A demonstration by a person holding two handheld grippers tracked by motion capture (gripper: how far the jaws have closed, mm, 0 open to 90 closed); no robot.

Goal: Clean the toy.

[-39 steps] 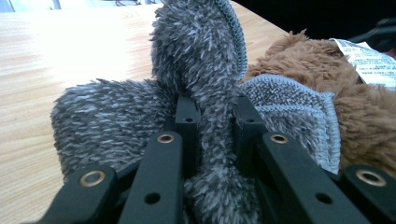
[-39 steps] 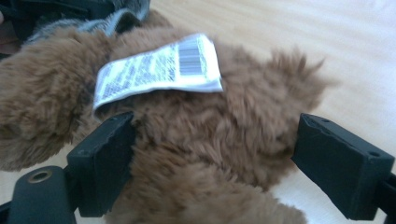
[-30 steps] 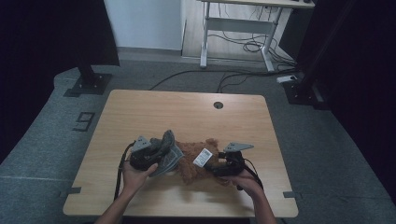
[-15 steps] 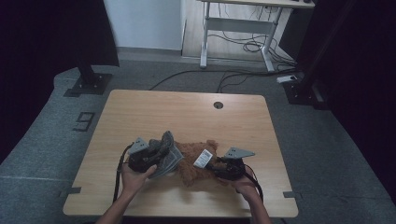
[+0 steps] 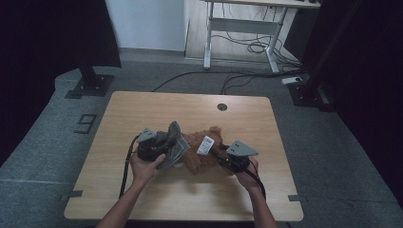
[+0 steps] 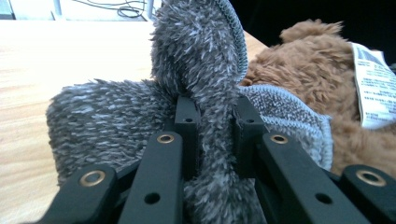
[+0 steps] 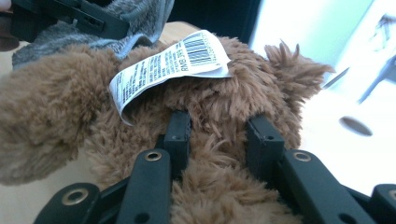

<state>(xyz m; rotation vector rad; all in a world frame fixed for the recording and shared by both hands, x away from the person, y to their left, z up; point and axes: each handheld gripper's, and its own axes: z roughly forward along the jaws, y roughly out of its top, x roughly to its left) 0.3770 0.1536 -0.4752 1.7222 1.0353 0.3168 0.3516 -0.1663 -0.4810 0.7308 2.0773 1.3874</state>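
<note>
A brown plush toy (image 5: pixel 202 154) with a white printed tag (image 5: pixel 206 145) lies on the wooden table (image 5: pixel 190 109) near its front edge. A grey fuzzy knit garment (image 5: pixel 173 145) covers its left end. My left gripper (image 5: pixel 161 147) is shut on a fold of that grey garment (image 6: pixel 210 116), which bulges up between the jaws. My right gripper (image 5: pixel 219 154) has just closed, and its jaws now pinch brown fur of the plush toy (image 7: pixel 215 135) right below the tag (image 7: pixel 168 67).
A round cable hole (image 5: pixel 222 107) sits near the table's far edge. Behind the table stand a desk frame with loose cables (image 5: pixel 247 42) and black stand bases (image 5: pixel 90 83) on the grey floor.
The right gripper's jaws have closed onto the plush toy. The left hand has shifted slightly with the grey garment in its grip.
</note>
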